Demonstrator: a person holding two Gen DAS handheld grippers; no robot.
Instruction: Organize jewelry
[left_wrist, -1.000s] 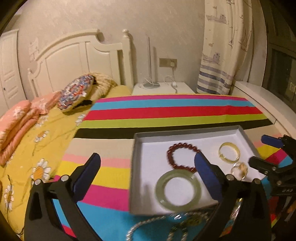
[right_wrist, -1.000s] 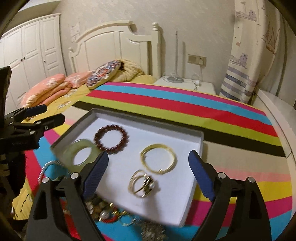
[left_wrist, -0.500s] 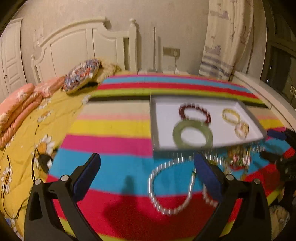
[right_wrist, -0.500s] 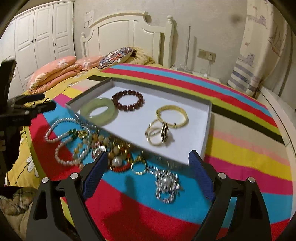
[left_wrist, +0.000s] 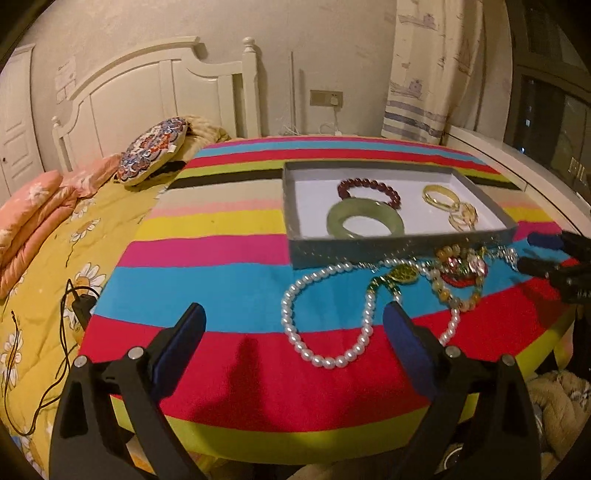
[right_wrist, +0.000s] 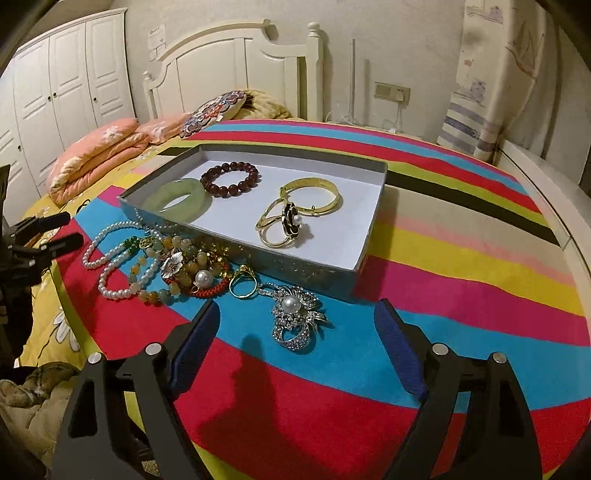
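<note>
A grey tray (left_wrist: 402, 248) (right_wrist: 295, 266) on the striped blanket holds a green jade bangle (left_wrist: 365, 219) (right_wrist: 177, 199), a dark red bead bracelet (left_wrist: 368, 188) (right_wrist: 229, 179), a gold bangle (right_wrist: 310, 195) and gold rings (right_wrist: 282, 224). Loose jewelry lies in front of it: a pearl necklace (left_wrist: 325, 314) (right_wrist: 110, 258), a bead pile (left_wrist: 458, 269) (right_wrist: 192, 273), a gold ring (right_wrist: 242, 286) and a crystal brooch (right_wrist: 295, 317). My left gripper (left_wrist: 291, 347) is open and empty, held back above the blanket's near edge. My right gripper (right_wrist: 295, 332) is open and empty just behind the brooch.
The striped blanket (right_wrist: 443, 266) covers a bed with a yellow flowered quilt (left_wrist: 55, 240), pink pillows (right_wrist: 103, 155) and a patterned cushion (left_wrist: 151, 151). A white headboard (left_wrist: 155, 92) and a curtain (left_wrist: 424, 74) stand behind. A black cable (left_wrist: 70, 314) lies at left.
Both grippers have drawn back from over the tray toward the blanket's near edge, still open. The loose jewelry in front of the tray has come into view.
</note>
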